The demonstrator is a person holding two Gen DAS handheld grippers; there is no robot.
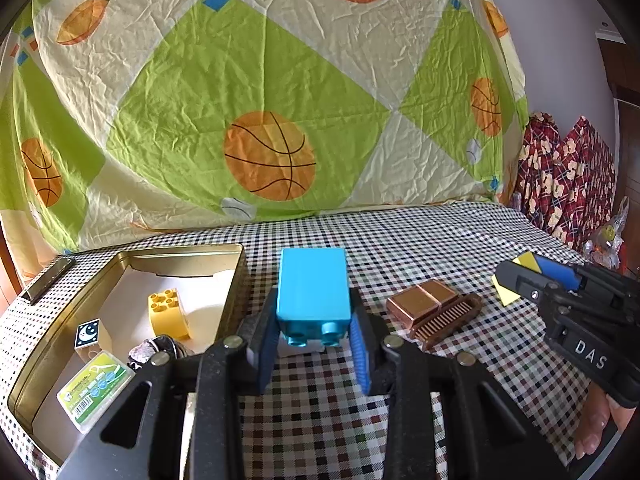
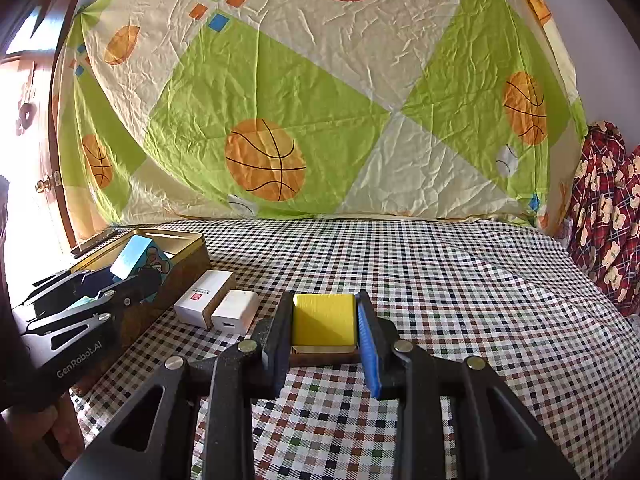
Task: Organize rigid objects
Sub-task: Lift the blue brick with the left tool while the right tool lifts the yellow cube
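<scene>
My left gripper (image 1: 314, 294) is shut on a light blue toy brick (image 1: 312, 284), held above the checked cloth just right of an open gold tin (image 1: 236, 280). The tin holds a yellow brick (image 1: 168, 312), a moon-print cube (image 1: 89, 332) and a green card box (image 1: 96, 388). In the right wrist view my right gripper (image 2: 325, 296) is shut on a yellow block (image 2: 324, 318), which hangs over a brown object (image 2: 324, 356). The left wrist view shows the right gripper (image 1: 516, 276) far right with that yellow block (image 1: 505, 292).
A copper-brown ribbed piece (image 1: 434, 312) lies between the grippers. A white charger (image 2: 236, 310) and a white box (image 2: 204, 296) sit beside the tin (image 2: 180, 248). A basketball-print sheet (image 1: 268, 152) hangs behind; red patterned fabric (image 1: 568, 184) is at right.
</scene>
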